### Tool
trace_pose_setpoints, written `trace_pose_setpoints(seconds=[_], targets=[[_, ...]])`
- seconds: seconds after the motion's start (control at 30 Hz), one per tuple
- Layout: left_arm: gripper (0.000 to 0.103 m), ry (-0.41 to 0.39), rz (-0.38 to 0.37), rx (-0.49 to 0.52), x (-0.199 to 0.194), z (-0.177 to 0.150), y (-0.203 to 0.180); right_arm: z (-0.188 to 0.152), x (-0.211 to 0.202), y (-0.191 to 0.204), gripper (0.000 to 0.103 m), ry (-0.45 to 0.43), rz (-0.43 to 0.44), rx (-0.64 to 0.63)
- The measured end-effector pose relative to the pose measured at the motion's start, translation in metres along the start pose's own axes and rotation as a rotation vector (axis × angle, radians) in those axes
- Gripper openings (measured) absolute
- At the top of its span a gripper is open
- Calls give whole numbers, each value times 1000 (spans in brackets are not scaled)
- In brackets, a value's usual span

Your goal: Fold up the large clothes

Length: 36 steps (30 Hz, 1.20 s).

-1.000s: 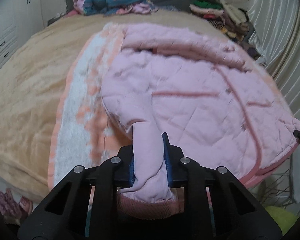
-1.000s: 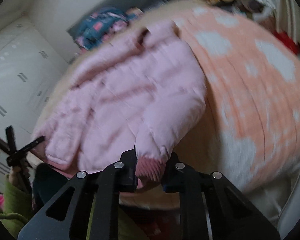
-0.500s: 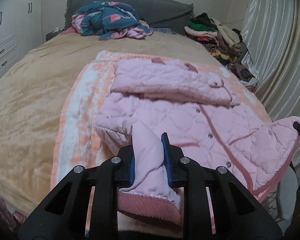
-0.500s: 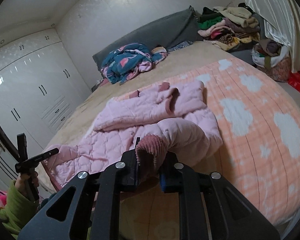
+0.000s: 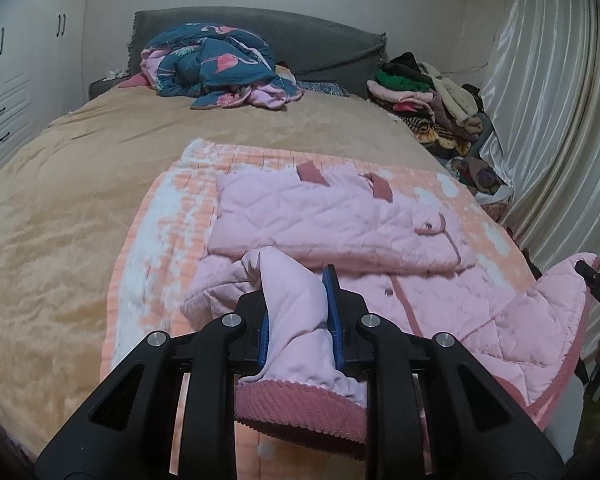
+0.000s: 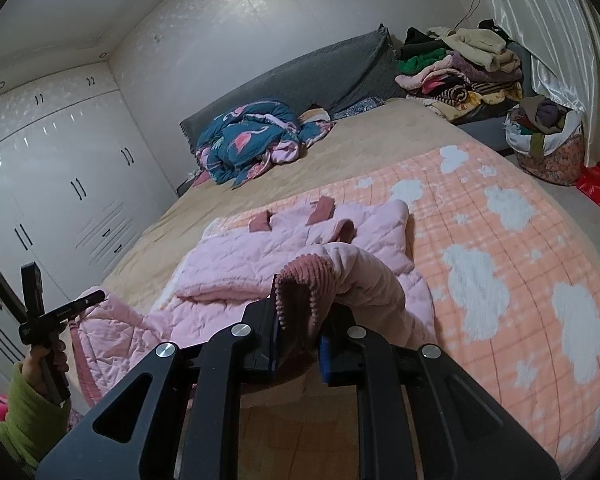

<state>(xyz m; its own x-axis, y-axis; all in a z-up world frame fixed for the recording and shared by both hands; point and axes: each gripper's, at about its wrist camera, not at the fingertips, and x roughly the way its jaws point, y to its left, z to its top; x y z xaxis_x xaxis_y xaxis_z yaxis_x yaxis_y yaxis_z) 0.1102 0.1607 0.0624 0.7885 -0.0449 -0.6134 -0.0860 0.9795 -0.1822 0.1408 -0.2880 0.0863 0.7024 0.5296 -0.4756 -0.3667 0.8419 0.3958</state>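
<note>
The pink quilted jacket (image 5: 340, 220) is lying on a peach blanket with white cloud shapes (image 6: 500, 280), near the foot of the bed, and both its sleeves are being held up. The left gripper (image 5: 296, 320) is clamping one padded sleeve between its blue pads; the smooth, puffy cloth is bulging out between the black fingers, and the darker ribbed cuff (image 5: 300, 408) is hanging under them. The right gripper (image 6: 298, 332) is pinching the other sleeve at its ribbed knit cuff (image 6: 304, 280), which is standing up in a rounded fold. The body of the jacket is showing diamond stitching, a dark pink edge band and small round snaps. Its upper part is lying flat and folded over. The blanket is resting on a shiny tan bed cover (image 5: 80, 200). At the grey headboard (image 6: 320, 68) a crumpled blue flamingo-print quilt (image 5: 216, 64) is sitting, and beside the bed a soft pile of clothes (image 6: 460, 68) is leaning by the glossy pleated curtain (image 5: 540, 120).
</note>
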Motion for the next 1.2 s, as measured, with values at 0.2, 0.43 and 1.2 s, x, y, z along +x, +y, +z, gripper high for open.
trace_pose_setpoints(seconds=[0.2,0.43,1.2], targets=[[15,-17,-4,-2,12,19,-1,20,12,-1,13,-24,-10,-8],[15,-27,-5,-18,24,36,3,38,30,-3,13,-56,-39,-22],[15,-66,72,-24,73,91,18,94,107,-37,13,-76,-110,41]])
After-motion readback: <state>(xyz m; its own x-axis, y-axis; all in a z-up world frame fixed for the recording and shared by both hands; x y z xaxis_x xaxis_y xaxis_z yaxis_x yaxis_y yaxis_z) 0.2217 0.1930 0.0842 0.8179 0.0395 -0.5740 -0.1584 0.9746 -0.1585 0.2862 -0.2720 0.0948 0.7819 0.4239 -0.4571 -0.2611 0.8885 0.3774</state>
